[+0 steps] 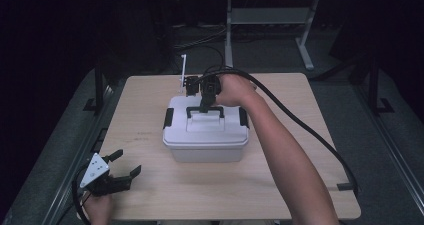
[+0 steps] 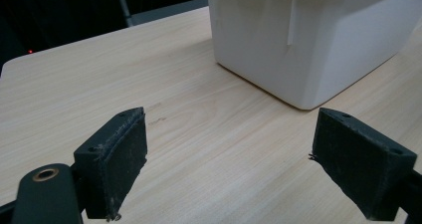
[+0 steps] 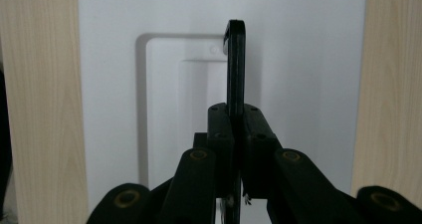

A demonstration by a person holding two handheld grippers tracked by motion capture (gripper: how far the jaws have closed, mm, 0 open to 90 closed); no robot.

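One black carry handle [image 1: 205,110] on the lid of a white storage box [image 1: 205,135], box sits mid tabletop [image 1: 280,185]. Handle stands raised off the lid, right tongs [image 1: 206,105] clamped on its bar from above, pads pressed flat against both sides. In the right gripper view the handle [image 3: 236,59] runs edge-on straight up from between the closed jaws; white lid [image 3: 308,59] with its recessed handle pocket lies behind, and strips of tabletop [image 3: 40,109] show on either side. Near end of the handle is hidden behind the jaws there.

Black latches: one at lid's left end [image 1: 168,117], one at right end [image 1: 243,117], seen in the high view; whether they are snapped shut is too small to tell. A thin white upright piece [image 1: 183,72] stands just behind the box, can't identify it. The person's right forearm [image 1: 285,160] crosses the tabletop and covers part of it; cable [image 1: 310,130] trails off to the right edge.

Left tongs [image 1: 122,165] near the front left corner of the tabletop, well apart from the box, jaws wide apart, nothing between. Left gripper view: both pads [image 2: 124,159] low over bare wood, box lower wall and corner [image 2: 308,50] ahead, its top cut off by the frame. Background dark, table legs [image 1: 305,40] faint.
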